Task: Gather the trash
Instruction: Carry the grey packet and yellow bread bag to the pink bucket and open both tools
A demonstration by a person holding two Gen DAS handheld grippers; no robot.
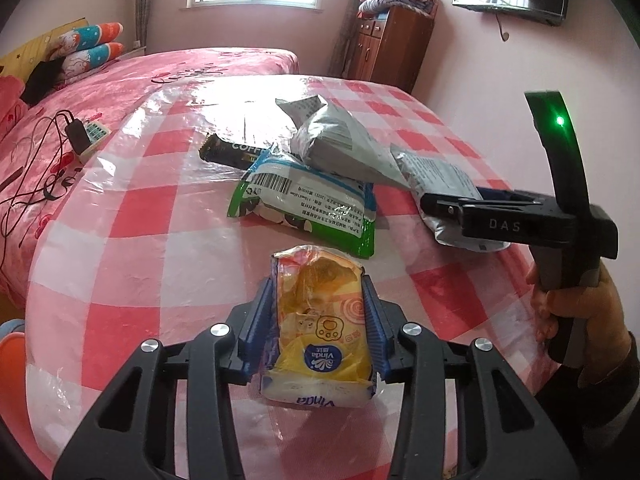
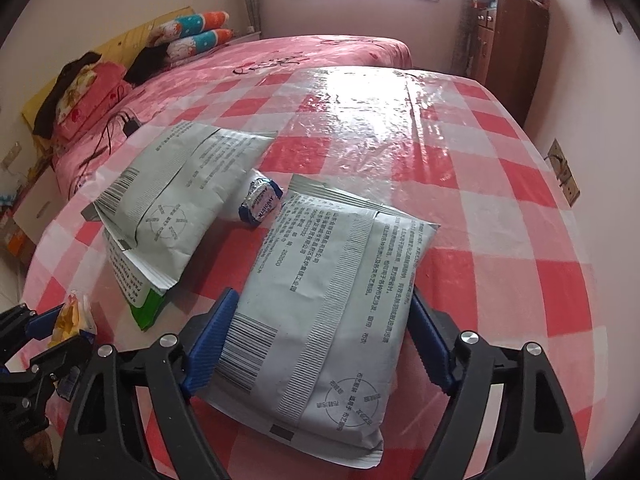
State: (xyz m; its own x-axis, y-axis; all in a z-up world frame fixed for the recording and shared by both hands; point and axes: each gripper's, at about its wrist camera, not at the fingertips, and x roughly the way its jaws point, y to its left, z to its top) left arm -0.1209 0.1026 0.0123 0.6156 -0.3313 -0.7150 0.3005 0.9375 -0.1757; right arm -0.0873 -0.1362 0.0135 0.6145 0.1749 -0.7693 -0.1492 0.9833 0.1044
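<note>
Left wrist: left gripper (image 1: 320, 316) level, clamping tissue pack (image 1: 322, 332) | right gripper (image 2: 316, 344) gripping pouch (image 2: 324, 312)

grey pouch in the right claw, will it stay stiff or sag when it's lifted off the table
The grey pouch looks puffy, so it is probably light and mostly air. Its creased film will likely buckle between the blue fingers rather than stay stiff. The glossy surface may slip, since the right claw pinches only its side edges.
</note>
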